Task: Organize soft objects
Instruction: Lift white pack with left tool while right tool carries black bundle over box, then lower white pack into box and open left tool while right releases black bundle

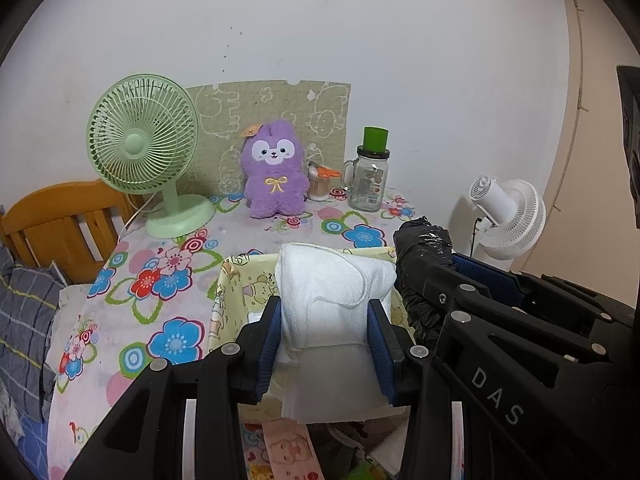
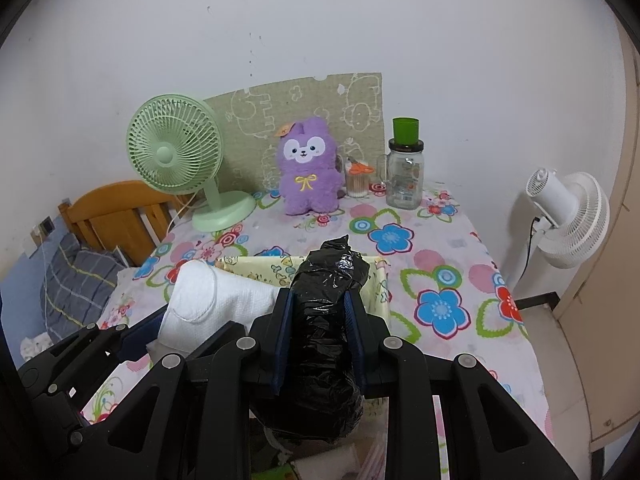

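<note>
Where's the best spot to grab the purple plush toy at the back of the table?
Judging by its pose, grip the purple plush toy across its narrower head, coming from the front. It sits upright facing forward; a board stands behind it, a swab container close to its right.

Beyond our fingers we see a table (image 2: 460, 248) under a flower-print cloth. At its far edge stand a green fan (image 2: 176, 156), a purple plush toy (image 2: 306, 172), a small jar of cotton swabs (image 2: 357, 184) and a glass mug jar (image 2: 405, 180) with a green cap. Just ahead of our fingers sits a pale yellow fabric box (image 1: 236, 292).
</note>
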The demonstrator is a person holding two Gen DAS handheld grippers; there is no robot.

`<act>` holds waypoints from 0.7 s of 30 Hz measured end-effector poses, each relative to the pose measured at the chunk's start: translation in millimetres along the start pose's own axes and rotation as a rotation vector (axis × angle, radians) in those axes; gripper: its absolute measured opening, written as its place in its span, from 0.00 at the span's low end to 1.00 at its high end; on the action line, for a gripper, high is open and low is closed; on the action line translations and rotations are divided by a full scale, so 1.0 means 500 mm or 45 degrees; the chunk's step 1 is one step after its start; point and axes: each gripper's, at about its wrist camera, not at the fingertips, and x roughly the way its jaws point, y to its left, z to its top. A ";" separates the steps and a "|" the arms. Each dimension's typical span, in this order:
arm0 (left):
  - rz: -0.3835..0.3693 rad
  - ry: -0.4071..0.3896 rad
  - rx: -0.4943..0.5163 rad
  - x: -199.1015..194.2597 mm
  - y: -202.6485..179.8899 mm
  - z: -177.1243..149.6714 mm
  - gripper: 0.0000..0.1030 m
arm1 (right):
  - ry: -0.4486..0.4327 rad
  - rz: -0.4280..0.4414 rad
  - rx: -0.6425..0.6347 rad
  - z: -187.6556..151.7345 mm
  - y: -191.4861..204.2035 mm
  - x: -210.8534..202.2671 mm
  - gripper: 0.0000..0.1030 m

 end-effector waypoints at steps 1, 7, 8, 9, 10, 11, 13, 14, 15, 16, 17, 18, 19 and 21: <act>0.001 0.001 -0.001 0.004 0.001 0.002 0.41 | 0.001 0.000 -0.001 0.000 0.001 0.001 0.28; 0.007 0.023 -0.009 0.039 0.012 0.011 0.41 | 0.017 -0.001 0.002 0.008 -0.002 0.035 0.28; 0.009 0.031 -0.012 0.048 0.016 0.013 0.41 | 0.021 -0.002 -0.001 0.009 -0.001 0.042 0.28; 0.011 0.037 -0.016 0.055 0.019 0.013 0.41 | 0.025 -0.001 -0.006 0.010 0.000 0.049 0.28; 0.013 0.041 -0.018 0.061 0.021 0.014 0.41 | 0.030 -0.003 -0.007 0.012 0.001 0.056 0.28; 0.015 0.047 -0.020 0.068 0.024 0.015 0.41 | 0.036 -0.003 -0.008 0.013 0.001 0.063 0.28; 0.014 0.060 -0.027 0.081 0.029 0.017 0.41 | 0.048 0.000 -0.004 0.014 -0.001 0.077 0.28; 0.014 0.065 -0.028 0.086 0.030 0.018 0.41 | 0.055 -0.001 -0.003 0.016 -0.002 0.086 0.28; 0.013 0.073 -0.030 0.093 0.032 0.019 0.41 | 0.063 -0.001 0.001 0.017 -0.003 0.094 0.28; 0.012 0.082 -0.034 0.101 0.034 0.020 0.41 | 0.068 -0.002 0.002 0.018 -0.004 0.098 0.28; 0.010 0.088 -0.036 0.108 0.035 0.020 0.41 | 0.074 -0.004 0.004 0.019 -0.005 0.105 0.28; 0.009 0.096 -0.039 0.115 0.036 0.021 0.41 | 0.084 -0.004 0.007 0.019 -0.006 0.113 0.28; 0.009 0.104 -0.041 0.121 0.036 0.021 0.41 | 0.090 -0.004 0.008 0.020 -0.008 0.119 0.28; 0.009 0.115 -0.046 0.132 0.038 0.021 0.41 | 0.101 -0.004 0.010 0.021 -0.010 0.132 0.28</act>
